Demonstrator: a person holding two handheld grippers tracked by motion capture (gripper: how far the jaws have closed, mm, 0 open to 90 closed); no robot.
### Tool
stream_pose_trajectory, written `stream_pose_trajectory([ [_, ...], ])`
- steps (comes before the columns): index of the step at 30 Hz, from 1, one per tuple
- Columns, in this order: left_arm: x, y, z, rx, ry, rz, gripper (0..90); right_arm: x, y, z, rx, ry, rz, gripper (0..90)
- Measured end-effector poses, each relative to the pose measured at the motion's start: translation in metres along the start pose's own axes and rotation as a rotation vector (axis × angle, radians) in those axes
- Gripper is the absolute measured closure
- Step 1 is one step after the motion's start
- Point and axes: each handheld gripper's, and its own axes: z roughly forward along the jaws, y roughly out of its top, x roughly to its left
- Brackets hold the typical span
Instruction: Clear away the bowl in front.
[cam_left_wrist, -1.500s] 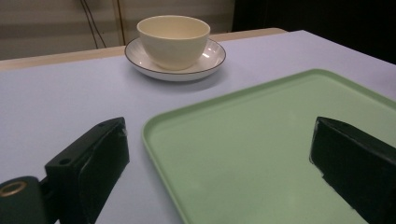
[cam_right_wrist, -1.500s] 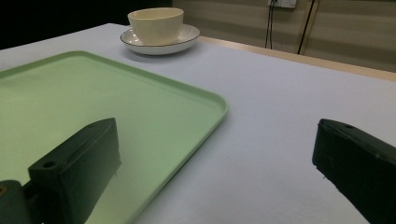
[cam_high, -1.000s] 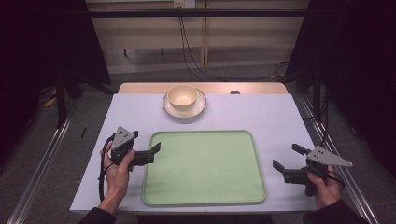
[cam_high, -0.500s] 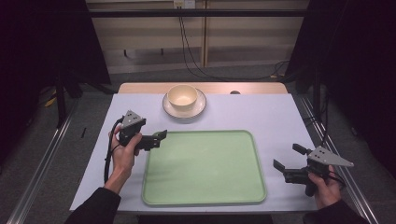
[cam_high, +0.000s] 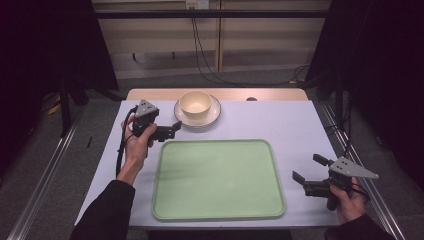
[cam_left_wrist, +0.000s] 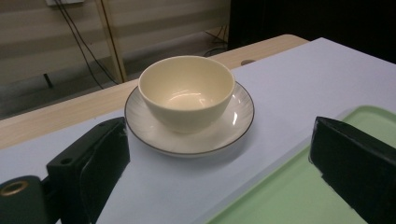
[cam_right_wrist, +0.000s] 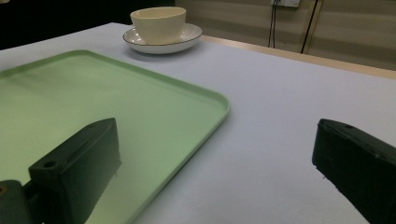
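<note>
In the high view the left gripper (cam_high: 172, 131) is held above the table (cam_high: 300, 125) at about ten o'clock from the tray's centre, just off the far left corner of the green tray (cam_high: 218, 180), and it points toward three o'clock at the bowl and saucer. Its jaws stand apart, released, with nothing between them. The cream bowl (cam_high: 195, 103) sits upright in the middle of the white saucer (cam_high: 212, 116), which lies flat on the table at twelve o'clock from the tray, near its far edge but apart from it. In the left gripper view the bowl (cam_left_wrist: 187, 91) and the dark-rimmed saucer (cam_left_wrist: 233, 126) show between the two black jaws, a little ahead of them and not touched, with a corner of the tray (cam_left_wrist: 299, 191) at five o'clock. The right gripper (cam_high: 309, 173) is held at about four o'clock from the tray's centre, just beside the tray's right edge, pointing toward nine o'clock; its jaws too are spread and hold nothing. In the right gripper view the tray (cam_right_wrist: 93, 93) lies flat and bare at nine o'clock, and the bowl (cam_right_wrist: 158, 23) on its saucer (cam_right_wrist: 187, 37) stands well off at eleven o'clock.
</note>
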Motion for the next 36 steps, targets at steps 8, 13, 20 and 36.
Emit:
stream_pose_trajectory([
  [8, 0.011, 0.011, 0.017, -0.017, 0.017, -0.016, 5.9, 0.0, -0.001, 0.0, 0.004, 0.009, 0.003, 0.6],
  [13, 0.019, 0.018, 0.032, 0.033, 0.019, 0.012, 6.2, 0.0, -0.001, 0.0, -0.002, 0.01, 0.005, 0.7],
  [20, 0.026, 0.02, 0.044, 0.05, 0.045, -0.011, 6.6, 0.0, -0.001, 0.0, 0.001, 0.012, 0.006, 0.5],
  [36, 0.04, 0.036, 0.08, 0.111, 0.088, -0.003, 13.9, 0.001, -0.001, 0.0, -0.008, 0.017, -0.009, 0.3],
])
